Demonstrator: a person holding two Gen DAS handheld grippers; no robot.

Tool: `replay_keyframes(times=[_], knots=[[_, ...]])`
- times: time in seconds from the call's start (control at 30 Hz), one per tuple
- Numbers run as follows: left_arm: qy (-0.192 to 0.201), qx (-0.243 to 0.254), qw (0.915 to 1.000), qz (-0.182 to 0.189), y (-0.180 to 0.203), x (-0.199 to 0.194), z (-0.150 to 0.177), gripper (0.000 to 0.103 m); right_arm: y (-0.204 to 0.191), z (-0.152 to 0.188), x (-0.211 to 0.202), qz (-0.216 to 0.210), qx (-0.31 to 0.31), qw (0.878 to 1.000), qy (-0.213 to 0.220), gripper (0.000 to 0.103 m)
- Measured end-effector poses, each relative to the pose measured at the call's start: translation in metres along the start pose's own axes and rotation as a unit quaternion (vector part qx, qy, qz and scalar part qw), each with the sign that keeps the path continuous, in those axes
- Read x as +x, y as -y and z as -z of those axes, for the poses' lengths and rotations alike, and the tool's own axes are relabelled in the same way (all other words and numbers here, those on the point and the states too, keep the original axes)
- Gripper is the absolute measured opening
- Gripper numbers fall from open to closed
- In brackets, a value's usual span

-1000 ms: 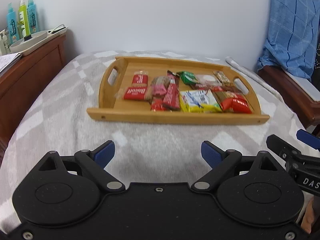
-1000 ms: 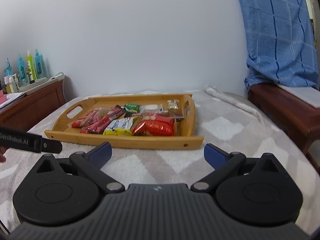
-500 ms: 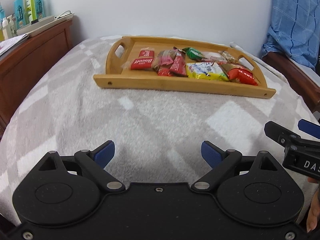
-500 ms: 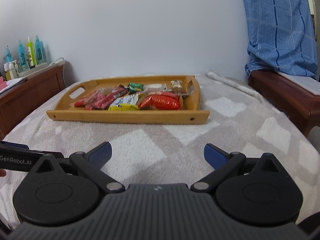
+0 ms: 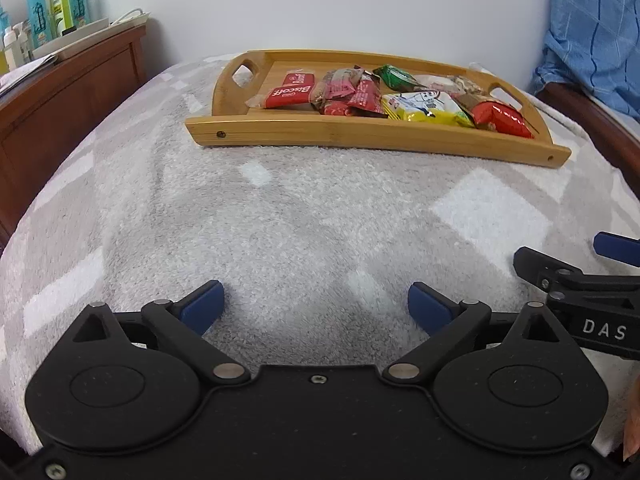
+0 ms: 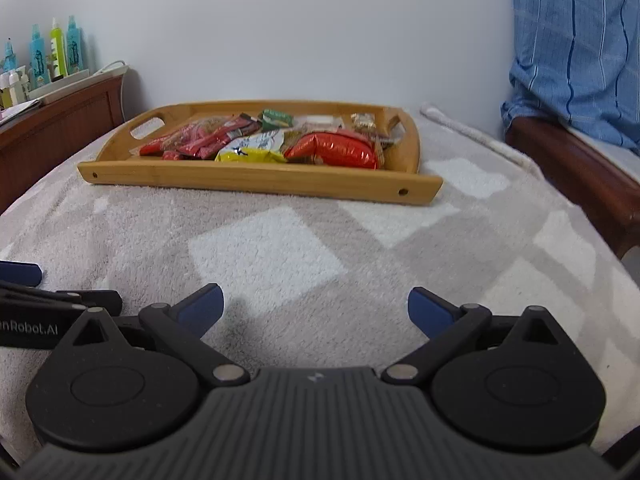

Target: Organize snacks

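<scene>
A bamboo tray [image 5: 360,136] lies at the far side of a grey-and-white blanket [image 5: 280,220]. Several snack packets fill it: a red Biscoff pack [image 5: 290,94], a green pack [image 5: 394,76], a yellow pack [image 5: 424,108] and a shiny red-orange pack [image 5: 502,120]. In the right wrist view the tray [image 6: 256,178] shows the red-orange pack [image 6: 332,150] nearest. My left gripper [image 5: 315,296] hangs low over the blanket, well short of the tray; its jaws are opening with nothing between them. My right gripper [image 6: 316,298] stands open and empty beside it.
A dark wooden cabinet [image 5: 60,100] with several bottles [image 5: 60,4] stands on the left. On the right, a blue checked cloth [image 6: 580,40] hangs over a wooden bench [image 6: 580,172]. A rolled white towel [image 6: 476,136] lies behind the tray's right end.
Both grippers have sunk toward the blanket, so the tray now sits higher and farther in each view. Nothing has been taken hold of.
</scene>
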State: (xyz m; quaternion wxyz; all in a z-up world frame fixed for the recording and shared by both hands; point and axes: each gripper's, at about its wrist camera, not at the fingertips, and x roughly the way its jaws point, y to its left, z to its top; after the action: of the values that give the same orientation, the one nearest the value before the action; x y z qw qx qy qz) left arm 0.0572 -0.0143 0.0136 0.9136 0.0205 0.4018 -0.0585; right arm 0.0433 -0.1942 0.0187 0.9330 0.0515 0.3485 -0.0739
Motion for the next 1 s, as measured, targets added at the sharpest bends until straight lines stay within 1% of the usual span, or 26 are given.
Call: replay_keyframes(times=[0.1, 0.23, 0.5, 0.9, 1.0], knots=[[0.0, 0.0, 1.0, 0.0, 0.0003, 0.001, 0.0004, 0.1, 0.0011, 0.0007, 0.0054, -0.003, 0.008, 1.0, -0.015, 0.103], [-0.003, -0.001, 1.0, -0.001, 0.0005, 0.0019, 0.0002, 0.103, 0.0013, 0.0018, 0.0063, -0.001, 0.003, 1.0, -0.017, 0.103], [-0.006, -0.001, 1.0, -0.002, 0.0004, 0.0027, 0.0006, 0.103, -0.0018, 0.0045, 0.0076, 0.006, -0.012, 1.0, -0.018, 0.103], [-0.007, 0.002, 1.0, -0.005, 0.0018, 0.0032, 0.001, 0.103, -0.0028, 0.0049, 0.0085, 0.008, -0.015, 1.0, -0.017, 0.103], [-0.004, -0.005, 0.9999, -0.009, 0.0013, 0.0026, 0.0025, 0.103, -0.0025, 0.0048, 0.0089, 0.008, -0.014, 1.0, -0.018, 0.103]])
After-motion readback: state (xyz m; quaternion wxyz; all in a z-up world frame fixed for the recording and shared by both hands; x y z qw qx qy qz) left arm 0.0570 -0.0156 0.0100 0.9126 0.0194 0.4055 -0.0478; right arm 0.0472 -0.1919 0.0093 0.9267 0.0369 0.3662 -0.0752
